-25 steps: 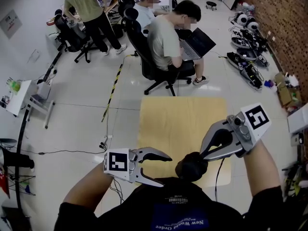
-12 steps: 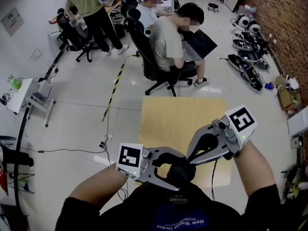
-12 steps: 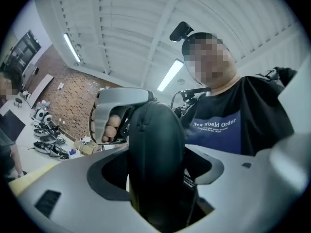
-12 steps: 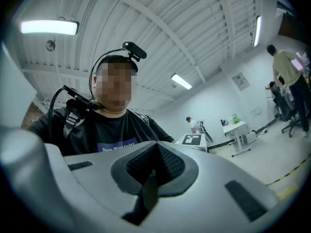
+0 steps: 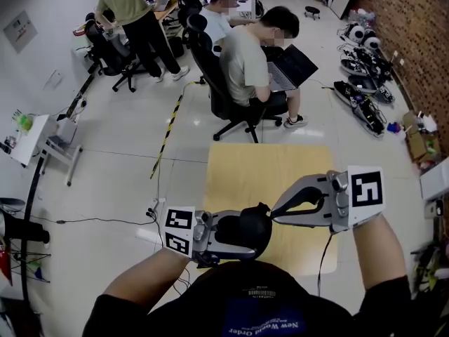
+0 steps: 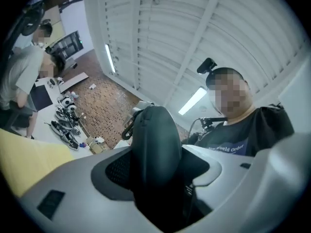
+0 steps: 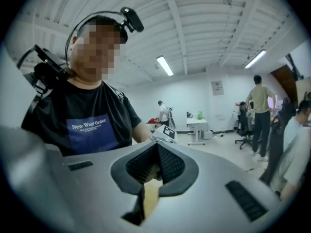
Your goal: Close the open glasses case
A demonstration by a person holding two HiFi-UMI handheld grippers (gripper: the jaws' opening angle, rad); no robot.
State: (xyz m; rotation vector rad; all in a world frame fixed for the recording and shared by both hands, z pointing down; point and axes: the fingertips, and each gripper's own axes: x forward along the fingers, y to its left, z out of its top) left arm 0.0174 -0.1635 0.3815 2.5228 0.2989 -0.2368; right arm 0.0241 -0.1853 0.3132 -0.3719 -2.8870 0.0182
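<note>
Case [image 5: 251, 226], earlier at right gripper [image 5: 276, 213] tip, now sits between left gripper [image 5: 235, 236] jaws, which are closing on it. Right jaws are shut and empty, just beside case. Lid probably squeezed closed; seam unclear.

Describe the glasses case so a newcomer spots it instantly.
Start at the light wooden table. Over its near left part, the left gripper is closing its fingers around the glasses case. It is the only rounded black shell there; the fingers beside it are pale grey.
</note>
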